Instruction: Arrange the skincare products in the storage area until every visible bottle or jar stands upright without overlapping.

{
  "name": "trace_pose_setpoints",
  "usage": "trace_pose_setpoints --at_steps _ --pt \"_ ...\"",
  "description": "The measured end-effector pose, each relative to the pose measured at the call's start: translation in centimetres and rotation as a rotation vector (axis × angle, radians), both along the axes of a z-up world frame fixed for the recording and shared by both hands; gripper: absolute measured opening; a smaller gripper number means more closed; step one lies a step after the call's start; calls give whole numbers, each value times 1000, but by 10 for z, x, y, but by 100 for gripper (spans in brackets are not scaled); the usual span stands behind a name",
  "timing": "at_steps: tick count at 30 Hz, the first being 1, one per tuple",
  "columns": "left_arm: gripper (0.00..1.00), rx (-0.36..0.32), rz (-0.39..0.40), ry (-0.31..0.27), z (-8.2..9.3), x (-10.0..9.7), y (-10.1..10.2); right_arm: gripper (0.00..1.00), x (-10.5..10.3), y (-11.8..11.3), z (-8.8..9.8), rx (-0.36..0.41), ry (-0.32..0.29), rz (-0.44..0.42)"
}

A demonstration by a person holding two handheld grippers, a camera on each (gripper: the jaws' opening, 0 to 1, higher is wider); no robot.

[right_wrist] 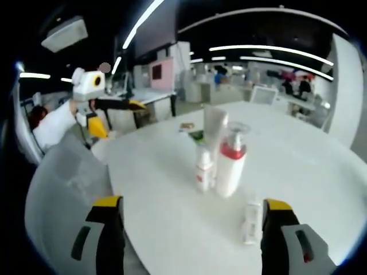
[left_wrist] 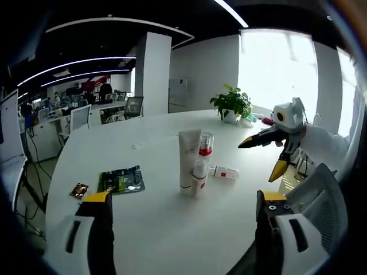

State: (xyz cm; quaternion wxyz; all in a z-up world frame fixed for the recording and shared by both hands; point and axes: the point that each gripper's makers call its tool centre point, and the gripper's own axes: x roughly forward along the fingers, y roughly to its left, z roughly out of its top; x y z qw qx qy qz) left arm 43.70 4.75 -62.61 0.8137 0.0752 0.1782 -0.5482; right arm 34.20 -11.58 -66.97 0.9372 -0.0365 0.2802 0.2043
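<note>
Left gripper view: three products upright, one small bottle down

Left gripper view has the left gripper point(left_wrist: 184, 206) low over the white round table point(left_wrist: 143, 223), jaws spread wide, nothing between them. Near table centre stand a tall white tube point(left_wrist: 188, 159), a pump bottle with red band point(left_wrist: 206, 148) just behind it, and a small white bottle point(left_wrist: 199, 177) in front, all upright and bunched close, edges overlapping from this angle. A small white bottle lying on its side point(left_wrist: 223, 172) is just to their right. A dark green packet point(left_wrist: 121, 180) and a small brown wrapper point(left_wrist: 79, 189) lie flat nearer the table's left edge. A potted plant point(left_wrist: 232, 104) sits at the far side. The right gripper point(left_wrist: 265, 152) hangs above the right table edge, jaws apart, empty.

Right gripper view: right gripper's own jaws open, with the lying bottle point(right_wrist: 250, 220) just inside the right jaw. Pump bottle point(right_wrist: 231, 162), tube point(right_wrist: 214, 132) and small bottle point(right_wrist: 203, 167) stand together beyond. Left gripper point(right_wrist: 118, 116) is off the table's far left, open.
</note>
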Motion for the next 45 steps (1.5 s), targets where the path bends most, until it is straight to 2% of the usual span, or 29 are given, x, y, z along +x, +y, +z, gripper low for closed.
trace_pose_setpoints --at_steps 7,10,18,22,37,42,45 --pt "99 7 5 15 -4 1 0 99 -1 -4 -5 -8 8 -9" --pt "99 7 9 18 -5 1 1 99 -2 -8 -12 -44 27 -13" --pt "99 0 4 24 -4 -1 0 99 0 -12 -23 -27 49 -31" --pt "99 3 0 28 -6 -2 0 92 -1 -15 -31 -17 79 -35" --pt "97 0 13 50 -11 -3 4 86 7 -33 -43 -21 94 -89" --pt "94 -2 7 58 -11 -4 3 84 12 -38 -51 -32 111 -102" --pt "91 -2 9 70 -12 -5 4 82 14 -42 -56 -79 119 -99"
